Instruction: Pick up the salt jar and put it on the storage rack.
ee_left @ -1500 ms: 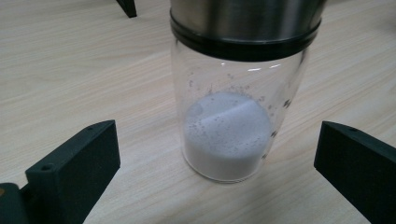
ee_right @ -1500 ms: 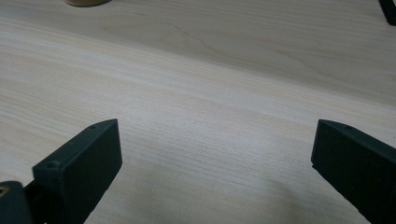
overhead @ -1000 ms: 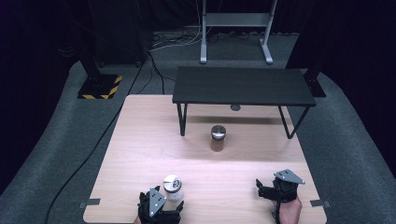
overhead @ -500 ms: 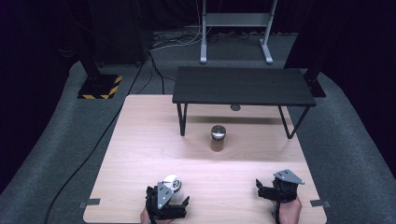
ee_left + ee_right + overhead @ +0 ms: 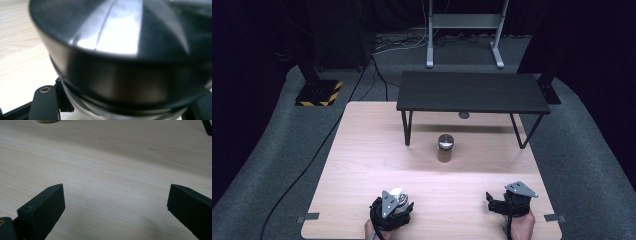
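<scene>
A glass jar with a shiny metal lid [image 5: 400,194] stands near the table's front edge. My left gripper [image 5: 397,201] sits around it, one jaw on each side. In the left gripper view the jar [image 5: 120,50] looms very close, with a black finger [image 5: 45,105] beside its left wall; the jaws stand wide and I see no squeeze. A second lidded jar [image 5: 445,146] stands mid-table in front of the black bench [image 5: 472,91]. My right gripper [image 5: 498,201] rests at the front right, open over bare wood [image 5: 115,202].
The black bench stands on thin legs [image 5: 406,127] across the far half of the wooden table [image 5: 362,165]. The second jar's base [image 5: 47,121] and a bench leg [image 5: 207,126] show in the right gripper view. Dark carpet surrounds the table.
My left gripper has moved right and forward until its jaws flank the near jar. The jar and the right gripper have stayed put.
</scene>
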`<action>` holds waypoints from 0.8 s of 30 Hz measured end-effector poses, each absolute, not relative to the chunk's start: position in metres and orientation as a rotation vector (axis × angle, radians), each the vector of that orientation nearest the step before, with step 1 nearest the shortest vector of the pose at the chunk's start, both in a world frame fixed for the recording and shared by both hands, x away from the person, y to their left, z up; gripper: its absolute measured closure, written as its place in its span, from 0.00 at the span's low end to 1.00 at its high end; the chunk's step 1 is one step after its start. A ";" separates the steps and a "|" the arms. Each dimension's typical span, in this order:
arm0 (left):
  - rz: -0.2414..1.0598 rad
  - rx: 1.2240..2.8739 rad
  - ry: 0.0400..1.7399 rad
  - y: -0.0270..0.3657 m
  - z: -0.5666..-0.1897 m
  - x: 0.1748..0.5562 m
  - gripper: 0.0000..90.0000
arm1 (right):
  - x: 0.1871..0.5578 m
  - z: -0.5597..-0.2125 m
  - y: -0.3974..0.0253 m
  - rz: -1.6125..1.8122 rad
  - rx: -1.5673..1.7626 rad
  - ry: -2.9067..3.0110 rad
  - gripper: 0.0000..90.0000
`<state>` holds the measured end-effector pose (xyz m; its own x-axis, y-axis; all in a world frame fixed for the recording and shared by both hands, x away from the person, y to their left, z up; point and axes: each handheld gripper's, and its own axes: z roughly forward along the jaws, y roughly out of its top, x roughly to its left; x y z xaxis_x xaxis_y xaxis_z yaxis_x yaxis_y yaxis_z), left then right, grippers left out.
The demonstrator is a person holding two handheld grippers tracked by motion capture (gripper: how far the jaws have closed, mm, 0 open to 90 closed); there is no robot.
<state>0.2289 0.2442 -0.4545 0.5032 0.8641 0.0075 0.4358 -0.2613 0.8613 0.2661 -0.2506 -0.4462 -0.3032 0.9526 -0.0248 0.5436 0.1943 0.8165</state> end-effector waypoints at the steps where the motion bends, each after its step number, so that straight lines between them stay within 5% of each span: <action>1: 0.625 1.880 1.077 0.244 -0.455 0.229 0.35 | 0.266 -0.446 -0.250 0.977 1.392 1.930 0.01; 24: 0.614 1.854 1.072 0.253 -0.453 0.224 0.35 | 0.265 -0.447 -0.250 0.976 1.388 1.926 0.01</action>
